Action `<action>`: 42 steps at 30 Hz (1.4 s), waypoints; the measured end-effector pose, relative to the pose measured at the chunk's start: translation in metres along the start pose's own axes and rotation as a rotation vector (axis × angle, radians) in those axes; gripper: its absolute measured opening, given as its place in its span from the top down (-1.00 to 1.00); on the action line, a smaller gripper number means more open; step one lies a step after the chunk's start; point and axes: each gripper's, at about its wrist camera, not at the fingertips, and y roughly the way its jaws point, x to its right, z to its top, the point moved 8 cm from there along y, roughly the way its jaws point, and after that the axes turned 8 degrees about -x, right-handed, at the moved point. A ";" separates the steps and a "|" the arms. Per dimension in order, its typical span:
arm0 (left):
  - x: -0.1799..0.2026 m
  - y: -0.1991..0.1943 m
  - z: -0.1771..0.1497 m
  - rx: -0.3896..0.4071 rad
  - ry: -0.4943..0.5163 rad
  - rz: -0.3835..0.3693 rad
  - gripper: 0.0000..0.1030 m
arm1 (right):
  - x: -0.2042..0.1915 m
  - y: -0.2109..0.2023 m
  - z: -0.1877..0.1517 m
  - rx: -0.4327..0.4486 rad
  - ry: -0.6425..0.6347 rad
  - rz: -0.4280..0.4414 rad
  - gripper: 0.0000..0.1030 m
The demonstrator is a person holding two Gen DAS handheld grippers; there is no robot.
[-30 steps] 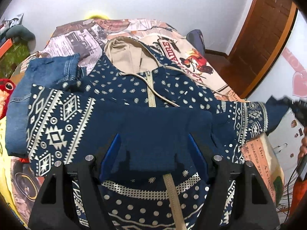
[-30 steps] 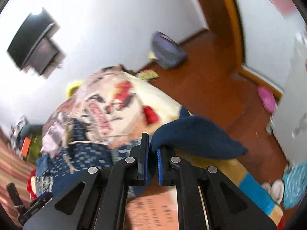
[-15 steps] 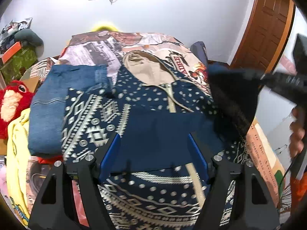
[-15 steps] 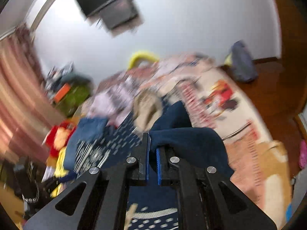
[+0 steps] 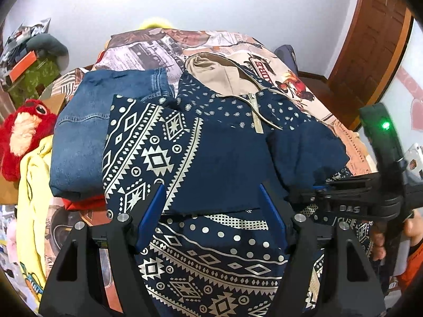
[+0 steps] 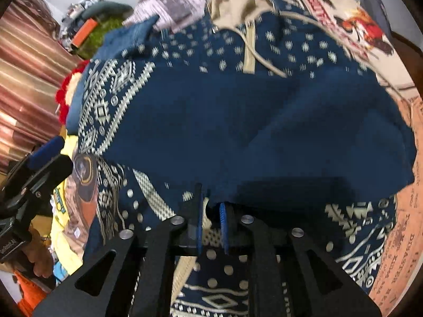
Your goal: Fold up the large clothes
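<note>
A navy hoodie (image 5: 227,158) with cream patterns and a beige hood (image 5: 216,74) lies front-up on the bed. Both sleeves are folded across its chest. My left gripper (image 5: 211,211) is open and empty, hovering over the folded left sleeve near the hoodie's middle. My right gripper (image 6: 211,208) holds the navy cuff of the right sleeve (image 6: 290,137) between nearly closed jaws, low over the hoodie's waist. The right gripper also shows at the right edge of the left wrist view (image 5: 317,195).
Folded jeans (image 5: 100,121) lie left of the hoodie on the printed bedspread (image 5: 169,50). A red plush toy (image 5: 23,134) and yellow cloth (image 5: 34,206) sit at the bed's left edge. A wooden door (image 5: 375,34) stands at the right.
My right gripper has carried the right sleeve from the bed's right side over onto the hoodie's chest. My left gripper has stayed open and drawn back a little.
</note>
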 end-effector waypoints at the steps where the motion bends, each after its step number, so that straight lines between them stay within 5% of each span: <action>1: 0.004 -0.001 0.001 -0.002 0.010 0.003 -0.37 | 0.001 -0.007 -0.001 0.014 -0.005 0.010 0.70; 8: 0.045 -0.008 0.020 0.020 0.098 0.012 -0.37 | 0.020 -0.088 -0.007 0.242 -0.005 -0.023 0.65; 13: 0.093 -0.006 0.033 0.014 0.178 -0.057 -0.37 | 0.060 -0.153 -0.017 0.442 0.106 -0.056 0.57; 17: 0.135 0.007 0.039 -0.008 0.268 -0.070 -0.37 | 0.103 -0.181 -0.030 0.513 0.195 -0.100 0.57; 26: 0.228 0.073 0.040 -0.090 0.461 -0.056 -0.37 | 0.174 -0.172 -0.053 0.471 0.322 -0.191 0.56; 35: 0.244 0.143 0.022 -0.273 0.435 -0.122 -0.37 | 0.190 -0.133 -0.064 0.367 0.317 -0.204 0.56; 40: 0.239 0.152 0.026 -0.278 0.382 -0.167 -0.09 | 0.190 -0.120 -0.065 0.346 0.325 -0.175 0.56; 42: 0.242 0.148 0.029 -0.270 0.379 -0.201 0.39 | 0.189 -0.117 -0.064 0.337 0.318 -0.194 0.56</action>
